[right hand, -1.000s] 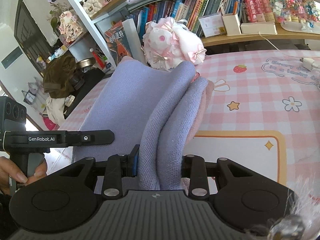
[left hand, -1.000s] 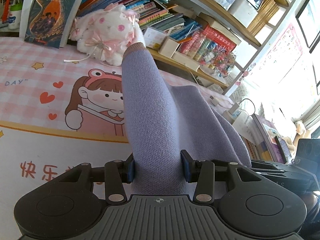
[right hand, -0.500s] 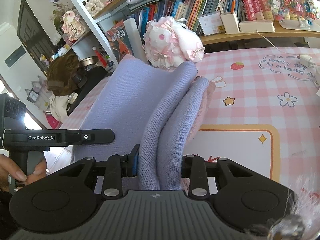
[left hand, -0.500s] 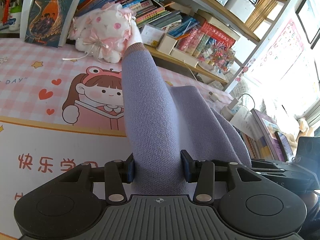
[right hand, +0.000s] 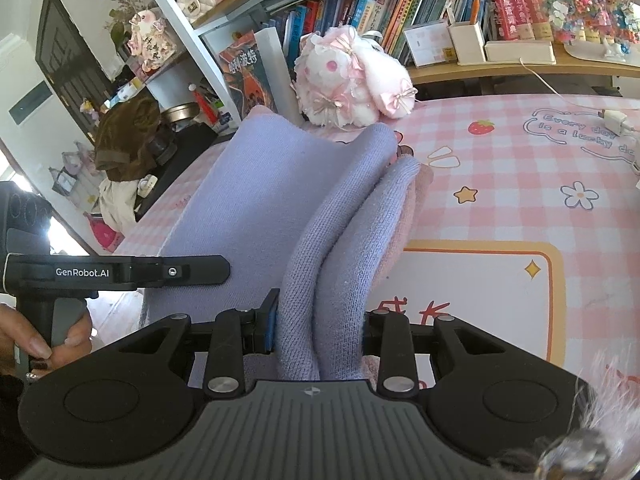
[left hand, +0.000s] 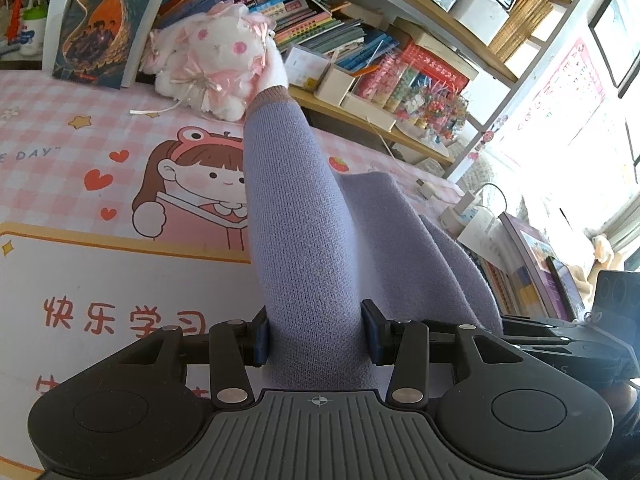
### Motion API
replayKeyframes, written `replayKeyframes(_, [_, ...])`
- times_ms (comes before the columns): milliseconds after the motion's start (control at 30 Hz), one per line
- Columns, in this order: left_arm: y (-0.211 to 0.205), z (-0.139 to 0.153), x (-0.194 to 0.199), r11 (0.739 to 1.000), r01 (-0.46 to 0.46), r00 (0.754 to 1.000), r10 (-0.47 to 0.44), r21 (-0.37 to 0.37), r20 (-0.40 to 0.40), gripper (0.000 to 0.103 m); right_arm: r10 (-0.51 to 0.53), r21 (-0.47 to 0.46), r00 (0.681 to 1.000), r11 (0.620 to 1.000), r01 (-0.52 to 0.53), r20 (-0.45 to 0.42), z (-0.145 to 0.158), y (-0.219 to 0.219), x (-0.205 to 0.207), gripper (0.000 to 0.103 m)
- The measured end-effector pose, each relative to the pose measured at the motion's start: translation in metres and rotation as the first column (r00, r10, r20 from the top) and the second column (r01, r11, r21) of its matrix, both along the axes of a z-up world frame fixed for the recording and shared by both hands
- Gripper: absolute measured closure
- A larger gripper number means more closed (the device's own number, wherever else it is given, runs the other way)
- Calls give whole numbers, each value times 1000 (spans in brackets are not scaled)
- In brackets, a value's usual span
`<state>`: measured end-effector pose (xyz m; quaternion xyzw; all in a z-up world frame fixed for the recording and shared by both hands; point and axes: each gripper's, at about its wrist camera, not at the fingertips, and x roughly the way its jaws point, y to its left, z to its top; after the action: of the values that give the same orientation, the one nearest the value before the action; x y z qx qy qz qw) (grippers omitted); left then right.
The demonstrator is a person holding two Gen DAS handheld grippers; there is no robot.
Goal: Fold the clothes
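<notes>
Left tool (left hand: pixel 316 338) clamped on a sweater (left hand: pixel 304 216) sleeve; cuff points to 12 o'clock, at the plush (left hand: pixel 212 68). My right tool (right hand: pixel 318 334) pinches two bunched folds of it. Sweater is held up over the table (right hand: pixel 520 184), body hanging between tools.

Hidden and cut-off parts
The lilac knitted sweater (left hand: pixel 320 248) covers both tongs' inner pads; its lower part and the pink checked surface (right hand: pixel 520 184) beneath stay unseen.
</notes>
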<state>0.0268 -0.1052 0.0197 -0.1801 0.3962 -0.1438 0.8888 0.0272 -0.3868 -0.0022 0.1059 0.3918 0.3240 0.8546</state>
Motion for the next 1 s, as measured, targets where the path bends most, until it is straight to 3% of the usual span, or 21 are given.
replayKeyframes(267, [33,-4,-2,999,32,999,-32,-17,8,60,-34,-23,999,999,34,0,1,28,-7,74])
replayKeyframes(1000, [161,-12,15,995,82,996,-81,-49,20,60,-87,-55,996,995,88,22,7,164,-1,74])
